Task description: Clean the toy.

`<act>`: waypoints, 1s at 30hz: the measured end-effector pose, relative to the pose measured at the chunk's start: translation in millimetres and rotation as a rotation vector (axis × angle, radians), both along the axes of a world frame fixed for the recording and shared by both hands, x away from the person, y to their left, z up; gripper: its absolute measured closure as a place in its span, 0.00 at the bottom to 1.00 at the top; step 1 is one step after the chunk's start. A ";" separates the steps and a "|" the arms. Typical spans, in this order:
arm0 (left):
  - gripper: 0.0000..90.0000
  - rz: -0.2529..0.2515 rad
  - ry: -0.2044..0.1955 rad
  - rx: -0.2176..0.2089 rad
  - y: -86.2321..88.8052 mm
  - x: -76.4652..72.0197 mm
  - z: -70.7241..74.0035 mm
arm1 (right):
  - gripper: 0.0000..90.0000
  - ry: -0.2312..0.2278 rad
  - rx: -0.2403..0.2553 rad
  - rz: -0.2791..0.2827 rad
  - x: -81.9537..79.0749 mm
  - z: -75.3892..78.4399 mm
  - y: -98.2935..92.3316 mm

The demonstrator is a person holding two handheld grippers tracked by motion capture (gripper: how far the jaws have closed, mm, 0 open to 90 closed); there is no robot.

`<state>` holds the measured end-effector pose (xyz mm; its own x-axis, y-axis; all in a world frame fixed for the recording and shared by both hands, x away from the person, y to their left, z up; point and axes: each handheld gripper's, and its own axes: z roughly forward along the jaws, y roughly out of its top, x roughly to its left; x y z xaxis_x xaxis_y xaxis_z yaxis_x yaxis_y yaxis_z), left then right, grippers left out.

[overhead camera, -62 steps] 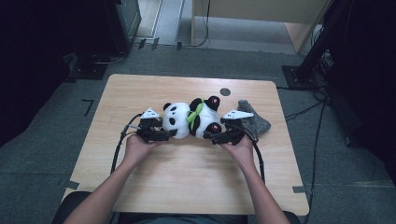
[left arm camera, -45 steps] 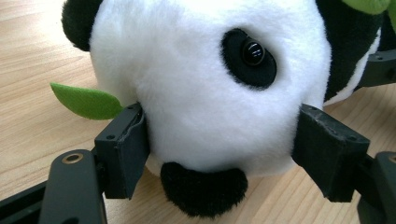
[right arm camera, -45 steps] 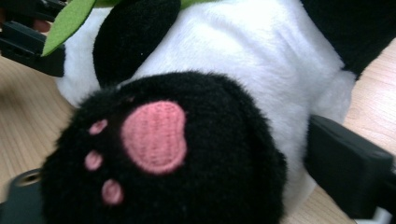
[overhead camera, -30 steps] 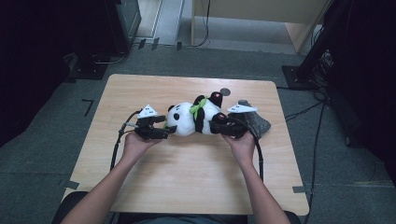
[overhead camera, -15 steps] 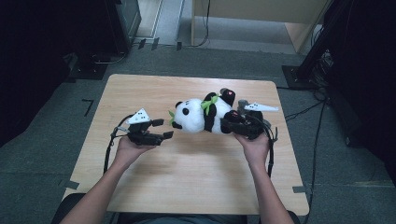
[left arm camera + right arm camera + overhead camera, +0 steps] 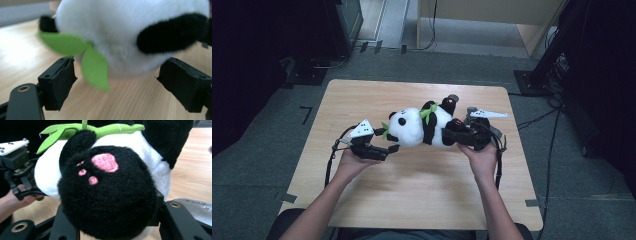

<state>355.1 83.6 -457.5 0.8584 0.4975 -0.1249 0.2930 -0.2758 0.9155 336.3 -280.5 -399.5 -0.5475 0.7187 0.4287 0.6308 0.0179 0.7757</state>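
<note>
A black-and-white plush panda [image 6: 417,127] with green leaves at its neck hangs sideways above the wooden table [image 6: 412,200], head to the left. My right gripper [image 6: 452,136] is shut on one black hind foot [image 6: 107,195], whose pink paw print faces the right gripper view. My left gripper [image 6: 388,142] sits at the panda's head [image 6: 120,32]. Its jaws have just been opening and stand wide. The head and a green leaf [image 6: 95,67] hover between and above them, and the pads do not press on them.
A grey printed bag [image 6: 497,131] lies on the table just behind my right gripper, also visible as the grey printed bag [image 6: 195,207] in the right gripper view. Bare tabletop stretches toward the person. Dark floor, cables and stands surround the table.
The right gripper has lifted the panda up and to the right, leaving it lying sideways in the air. The left gripper has let go of the head, and its jaws have widened.
</note>
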 end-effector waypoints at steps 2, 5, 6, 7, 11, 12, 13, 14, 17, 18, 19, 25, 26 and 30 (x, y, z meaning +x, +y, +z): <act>0.14 0.002 -0.049 0.001 0.3 -1.6 -0.2 | 0.58 0.008 0.003 0.009 -0.8 0.5 4.2; 0.14 0.014 -0.084 -0.035 4.8 -1.7 -2.9 | 0.58 0.043 0.027 0.052 0.2 -2.0 9.7; 0.14 0.013 -0.082 -0.042 5.5 -1.2 -3.3 | 0.59 0.051 0.028 0.069 0.5 -3.0 11.7; 0.14 0.014 -0.083 -0.040 5.7 -0.7 -3.3 | 0.59 0.055 0.026 0.079 0.7 -4.0 13.2; 0.14 0.023 -0.083 -0.057 4.7 -0.9 -3.2 | 0.59 0.084 0.028 0.107 3.4 -8.0 15.0; 0.15 0.034 -0.084 -0.056 3.7 -1.0 -3.3 | 0.59 0.091 0.023 0.109 3.7 -9.3 15.7; 0.18 0.040 -0.077 -0.055 3.0 -1.1 -3.3 | 0.59 0.094 0.017 0.113 4.1 -10.8 16.6; 0.20 0.051 -0.074 -0.047 1.7 -1.4 -3.7 | 0.59 0.102 0.013 0.112 4.2 -11.6 17.5; 0.32 0.080 -0.040 -0.003 -2.6 -1.4 -4.5 | 0.59 0.101 -0.013 0.097 5.2 -14.7 17.7; 0.38 0.088 -0.026 0.013 -3.9 -1.6 -4.6 | 0.58 0.098 -0.026 0.091 5.5 -15.4 17.4; 0.43 0.093 -0.012 0.023 -5.3 -2.1 -4.3 | 0.58 0.092 -0.036 0.088 6.0 -16.5 17.0; 0.65 0.104 -0.021 0.013 -9.0 -7.8 3.2 | 0.49 0.078 -0.044 0.057 10.8 -22.9 8.6; 0.66 0.104 -0.008 0.013 -7.9 -7.1 3.9 | 0.46 0.075 -0.046 0.057 11.4 -23.0 8.0; 0.72 0.095 0.043 -0.026 -2.3 -3.3 6.6 | 0.38 0.032 -0.045 0.055 12.7 -24.3 5.8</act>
